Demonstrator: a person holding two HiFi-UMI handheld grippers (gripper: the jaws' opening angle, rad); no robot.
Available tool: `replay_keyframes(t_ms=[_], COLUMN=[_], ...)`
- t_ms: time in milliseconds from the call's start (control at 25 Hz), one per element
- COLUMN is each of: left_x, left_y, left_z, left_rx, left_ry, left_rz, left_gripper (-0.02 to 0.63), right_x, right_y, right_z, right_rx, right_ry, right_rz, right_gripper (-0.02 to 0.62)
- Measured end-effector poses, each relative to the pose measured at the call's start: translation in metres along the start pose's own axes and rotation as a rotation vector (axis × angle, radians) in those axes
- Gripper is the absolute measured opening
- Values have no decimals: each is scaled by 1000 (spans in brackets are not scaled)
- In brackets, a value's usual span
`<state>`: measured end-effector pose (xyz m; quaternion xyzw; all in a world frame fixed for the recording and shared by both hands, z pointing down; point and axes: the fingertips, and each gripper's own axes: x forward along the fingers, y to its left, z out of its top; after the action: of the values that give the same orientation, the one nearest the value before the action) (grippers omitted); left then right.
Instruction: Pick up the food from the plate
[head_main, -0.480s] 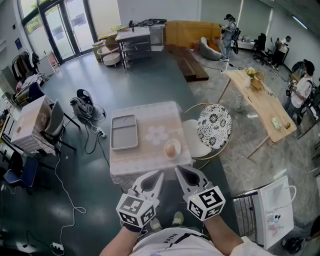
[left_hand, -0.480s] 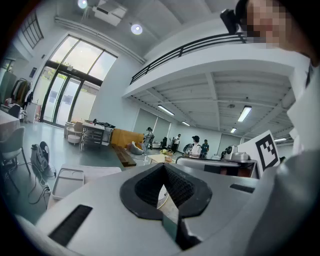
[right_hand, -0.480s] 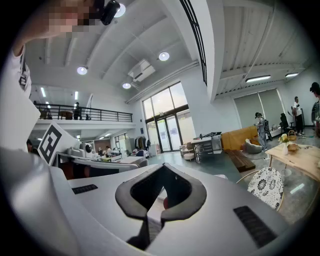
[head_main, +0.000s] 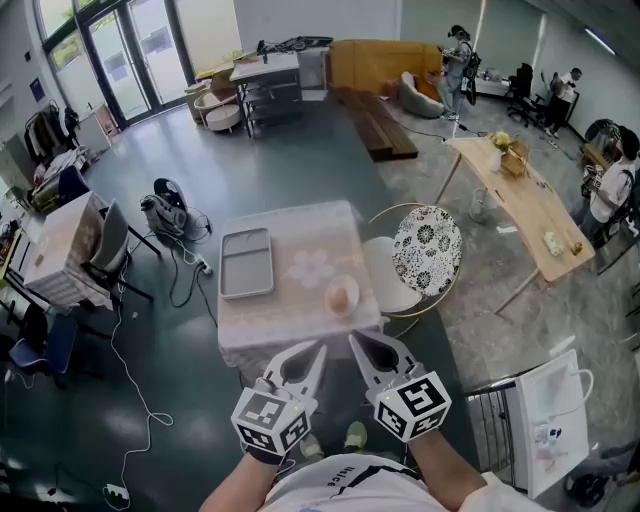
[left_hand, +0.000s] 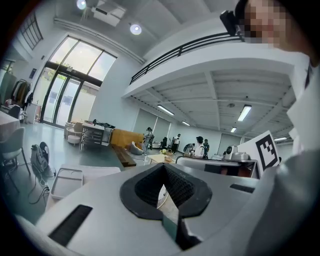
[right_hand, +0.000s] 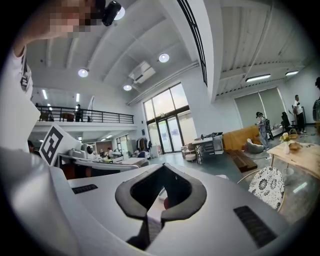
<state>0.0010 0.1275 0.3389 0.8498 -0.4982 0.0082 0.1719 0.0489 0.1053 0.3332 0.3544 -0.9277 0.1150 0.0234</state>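
Head view: food (head_main: 340, 296) is seen on a plate (head_main: 354, 288) at the near right corner of the table (head_main: 300, 235). It lies just ahead of the left gripper (head_main: 320, 347) and right gripper (head_main: 353, 340), both held closed and empty.

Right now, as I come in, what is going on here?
A person stands before a small table and holds the left gripper and the right gripper close to the body. Both are shut on nothing, short of the table. The food lies untouched on its plate near the table's right corner, with a grey tray further left.
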Motion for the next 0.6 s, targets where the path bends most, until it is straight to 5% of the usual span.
replay_keyframes(t_ms=[600], left_x=[14], left_y=[2], left_z=[0], left_rx=[29], left_ry=[-25], left_rz=[63], left_gripper=[6], right_x=[-17], right_y=[-30], right_z=[-2], right_rx=[71], right_ry=[-30], right_rz=[-18], right_gripper=[15])
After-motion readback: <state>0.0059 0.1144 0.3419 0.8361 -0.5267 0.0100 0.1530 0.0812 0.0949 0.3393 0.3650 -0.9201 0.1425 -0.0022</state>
